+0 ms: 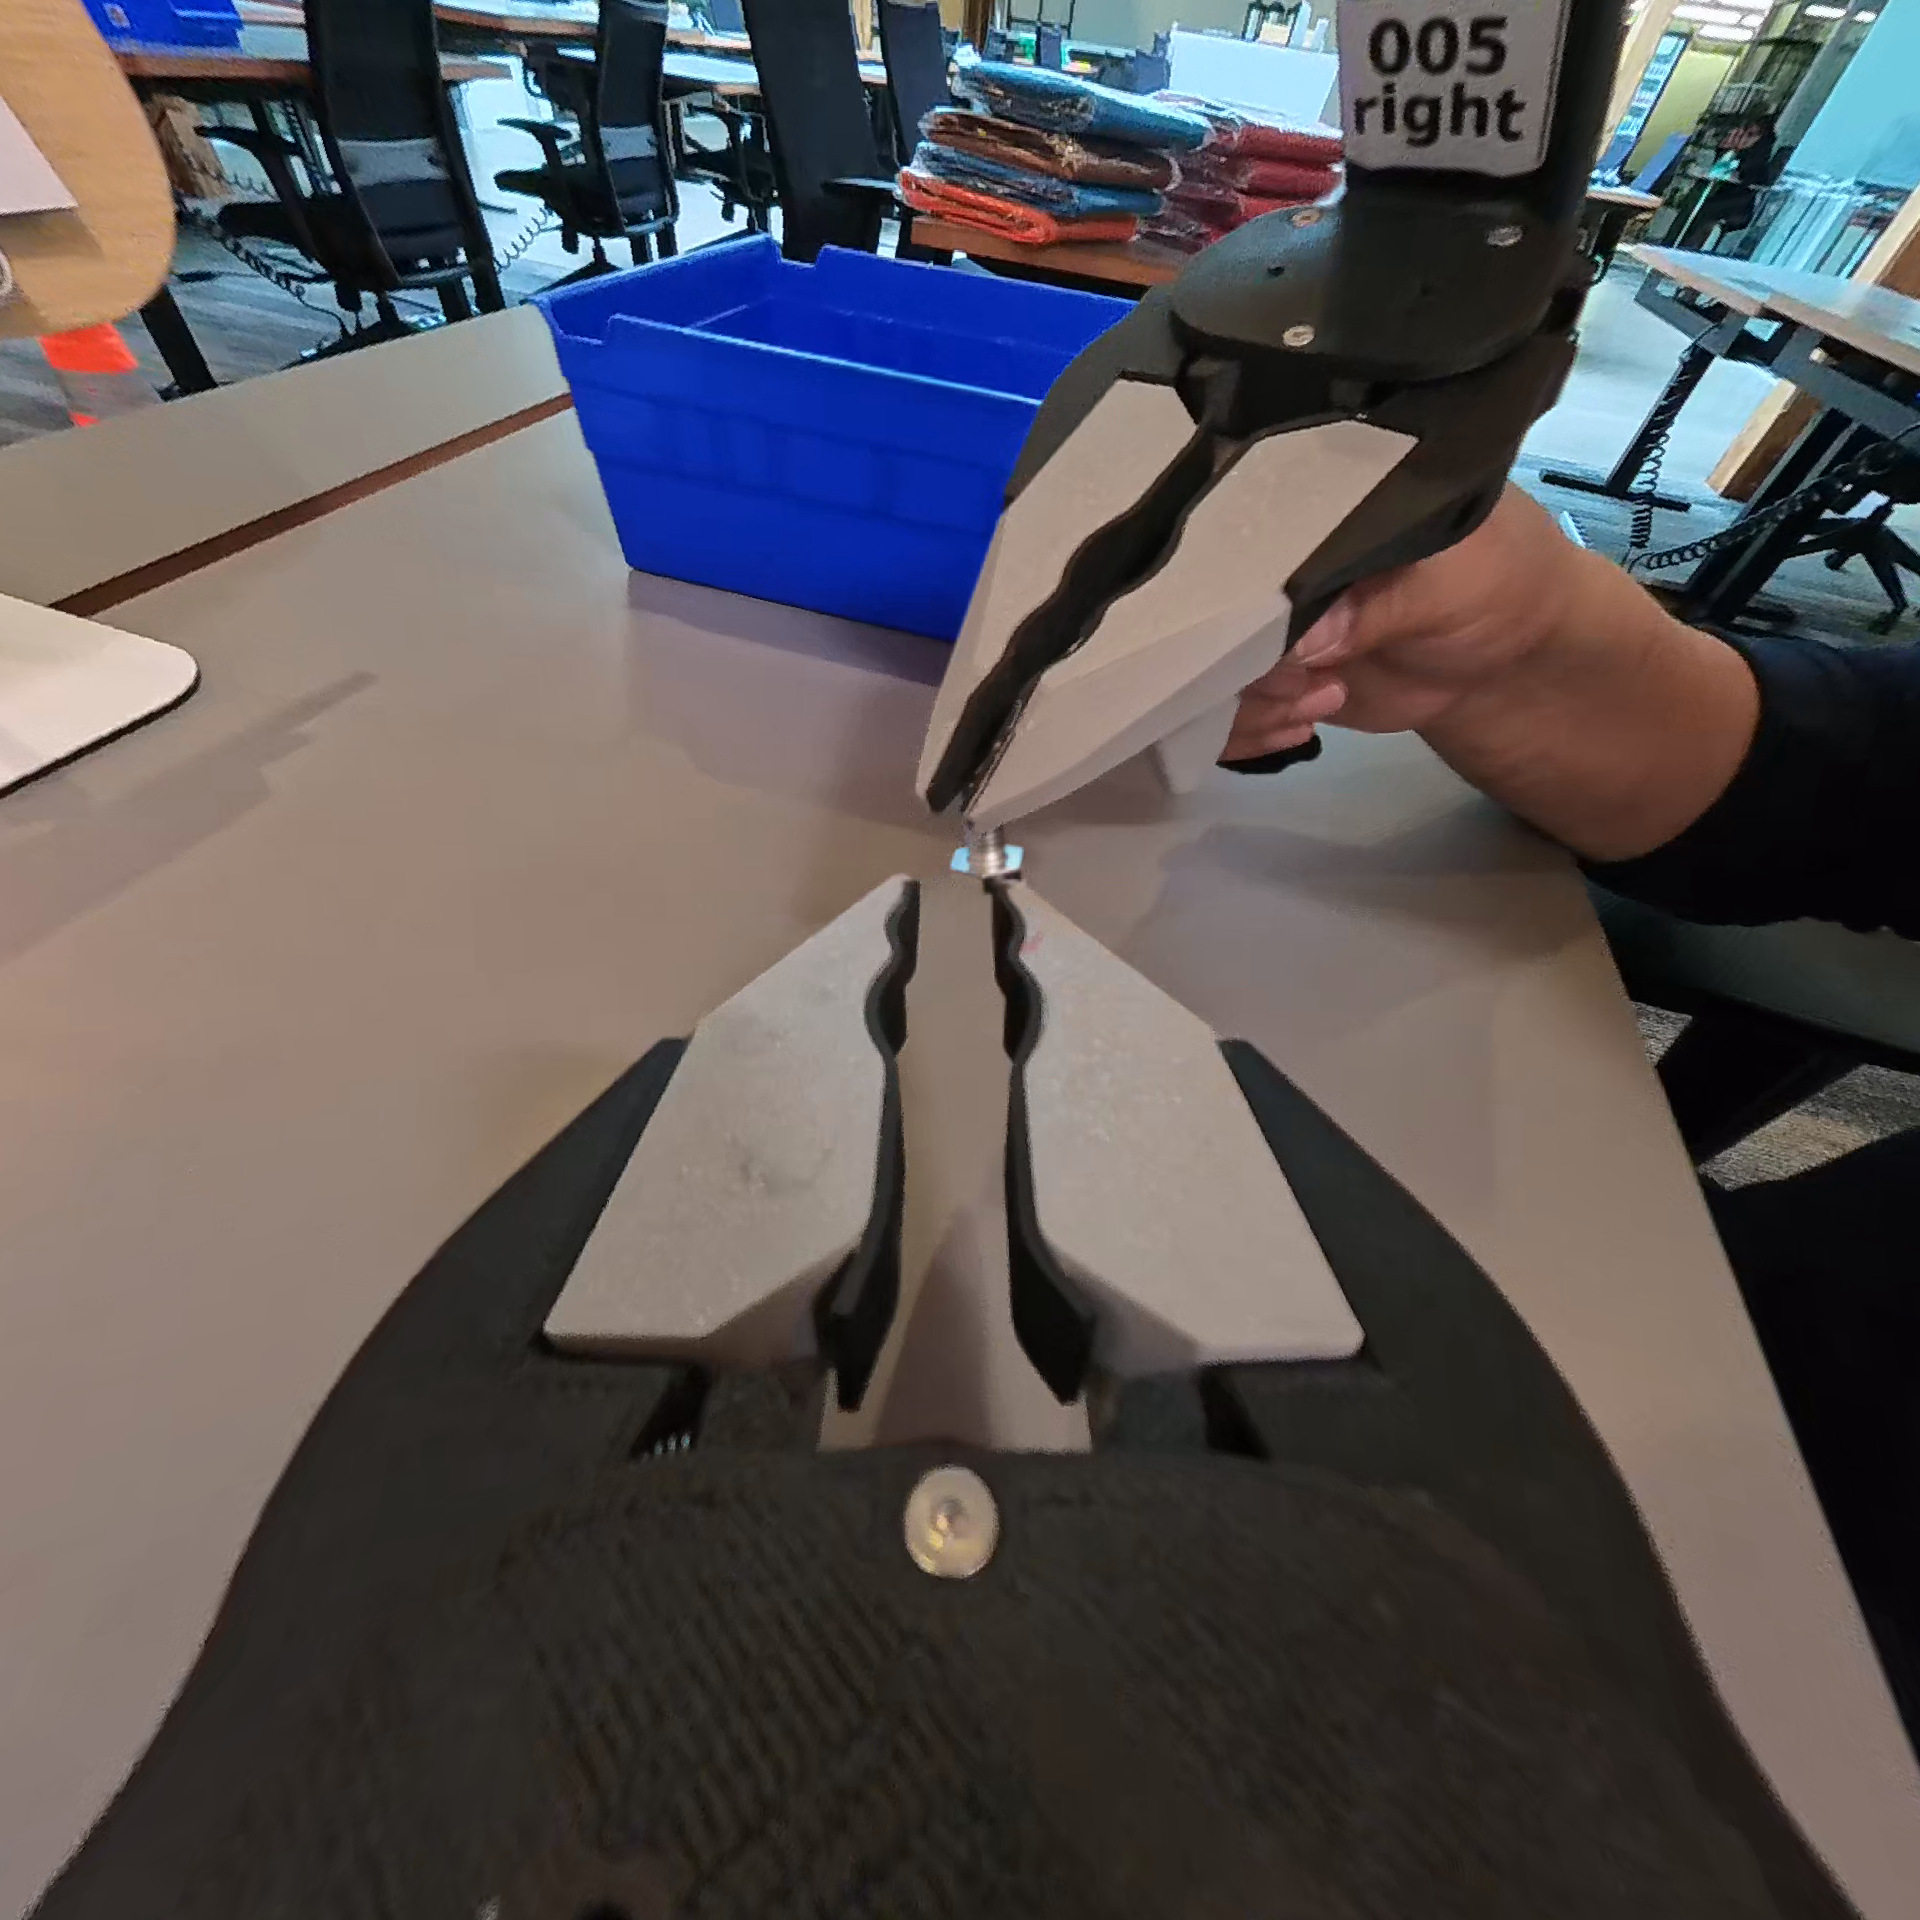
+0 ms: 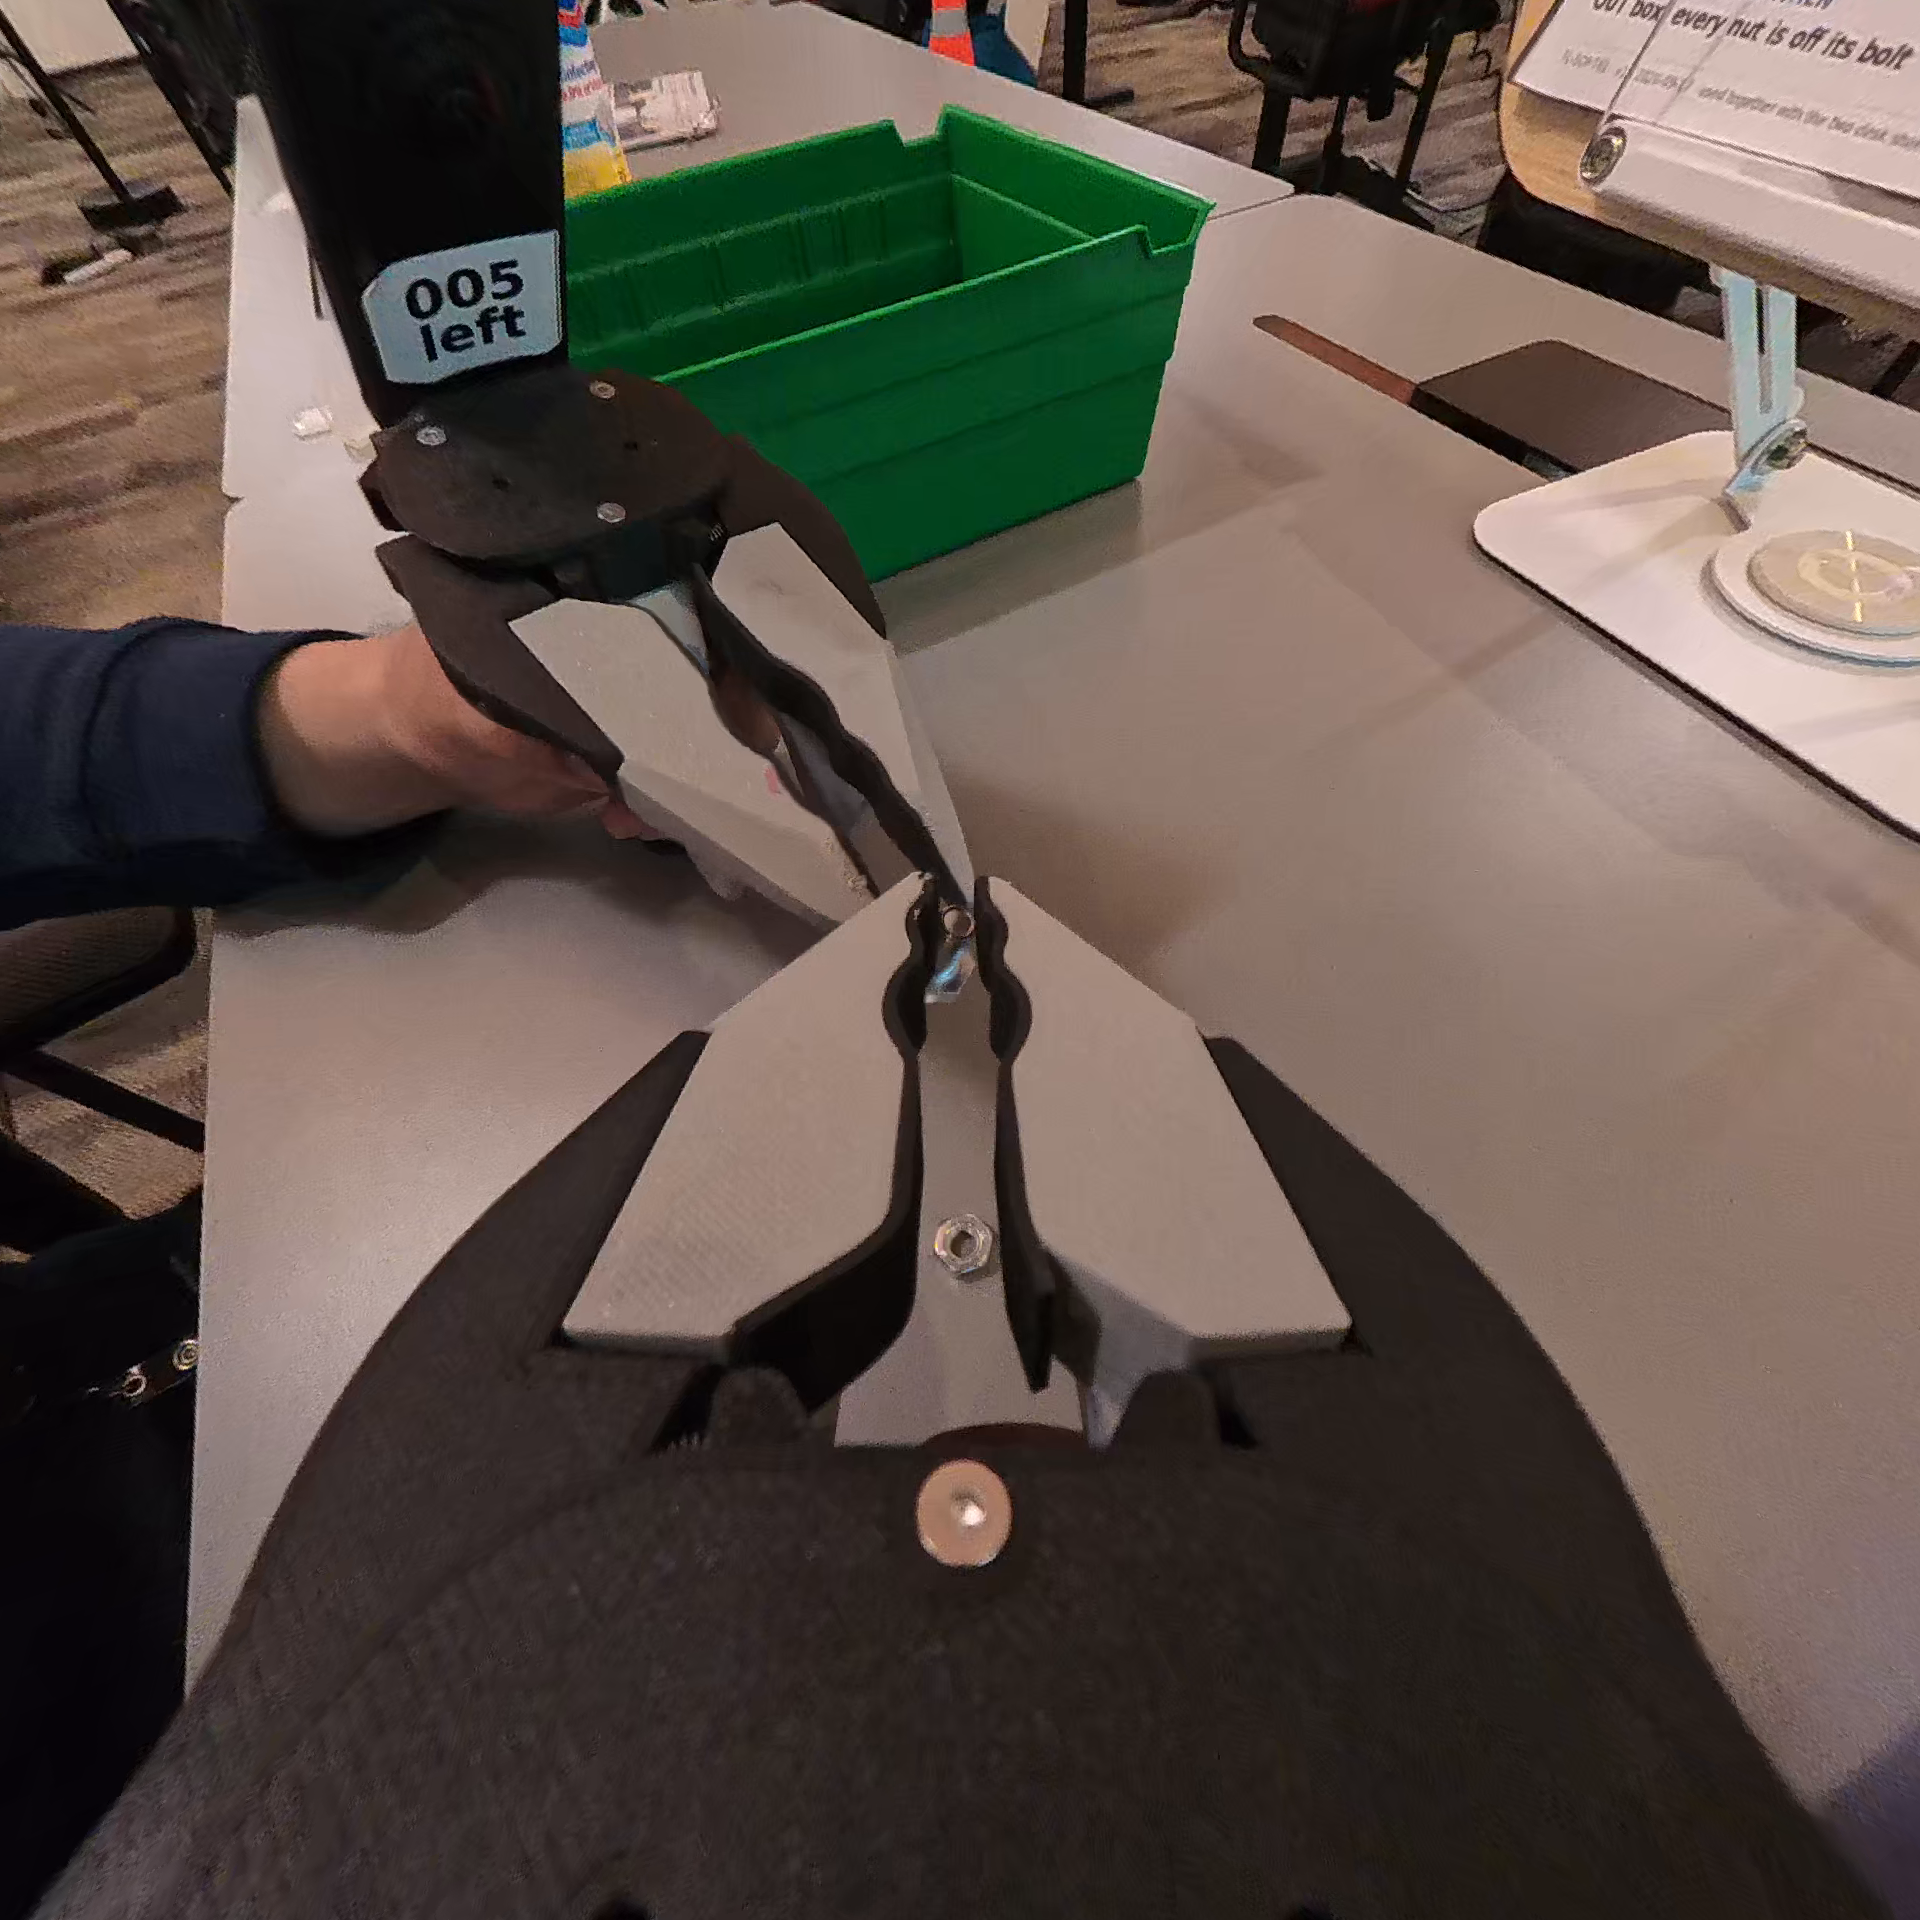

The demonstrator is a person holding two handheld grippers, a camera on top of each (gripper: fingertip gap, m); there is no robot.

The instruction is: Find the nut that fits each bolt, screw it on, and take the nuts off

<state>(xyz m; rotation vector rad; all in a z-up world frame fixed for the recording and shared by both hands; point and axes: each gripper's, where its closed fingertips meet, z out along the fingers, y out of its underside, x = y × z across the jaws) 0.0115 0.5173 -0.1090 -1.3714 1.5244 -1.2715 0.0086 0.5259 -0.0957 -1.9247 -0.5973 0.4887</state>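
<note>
Above the middle of the grey bench point(image 1: 416, 935) the two grippers meet tip to tip. The right gripper point(image 1: 961, 805), coming down at a slant from the bench's right side, has its fingers pressed together on the threaded end of a small bolt point(image 1: 982, 831); a silver hex nut point(image 1: 987, 860) sits on that bolt just below the tips. In the right wrist view the bolt point(image 2: 951, 951) runs between this gripper's own tips point(image 2: 951, 904), pinched there. The left gripper point(image 1: 956, 894) reaches up to the nut from below with a narrow gap between its tips; its right tip touches the nut, and whether it truly grips cannot be told. In the right wrist view the left gripper point(image 2: 935, 883) slants in from the bench's left side, its tips hidden against the bolt. A loose hex nut point(image 2: 963, 1245) lies on the bench near its front edge, beneath the right gripper. A blue bin point(image 1: 810, 447) stands toward the far right edge, a green bin point(image 2: 883, 343) toward the far left, and a white stand base point(image 2: 1662, 582) holding a sheet sits at the back.
</note>
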